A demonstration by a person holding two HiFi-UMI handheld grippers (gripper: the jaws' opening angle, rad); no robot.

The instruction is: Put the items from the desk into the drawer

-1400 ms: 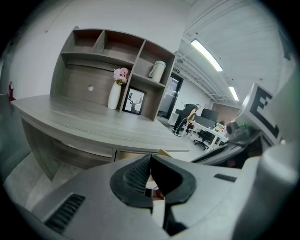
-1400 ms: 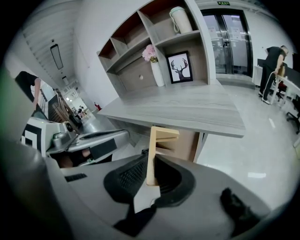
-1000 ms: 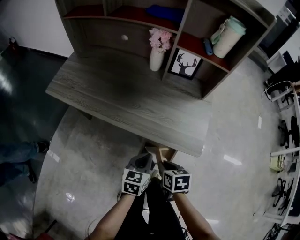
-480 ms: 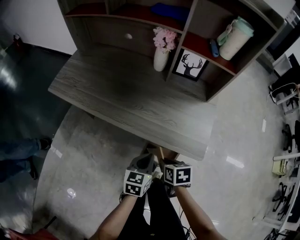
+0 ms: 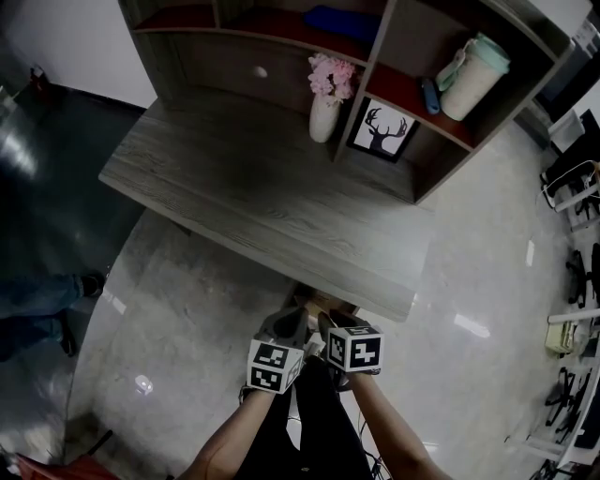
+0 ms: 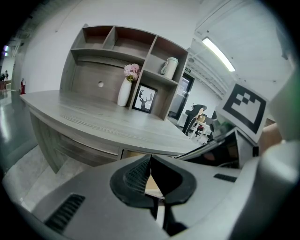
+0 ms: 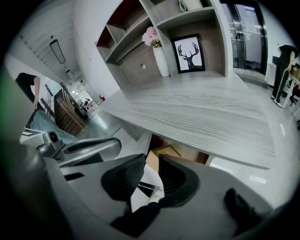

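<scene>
Both grippers hang side by side below the desk's front edge, over the open drawer. My left gripper is shut, its tips touching with nothing in them. My right gripper is open; its jaws have just been opening and nothing is pressed between them. Through their gap I see the drawer's tan inside, a white sheet and a thin dark stick lying below. On the desk stand a white vase of pink flowers and a framed deer picture.
The shelf unit behind the desk holds a green-lidded cup, a small blue thing and a flat blue thing. A person's legs stand on the floor at left. Racks line the right edge.
My right gripper has edged a little toward the drawer and its jaws now show apart. The left gripper has stayed put. The head view has tilted slightly.
</scene>
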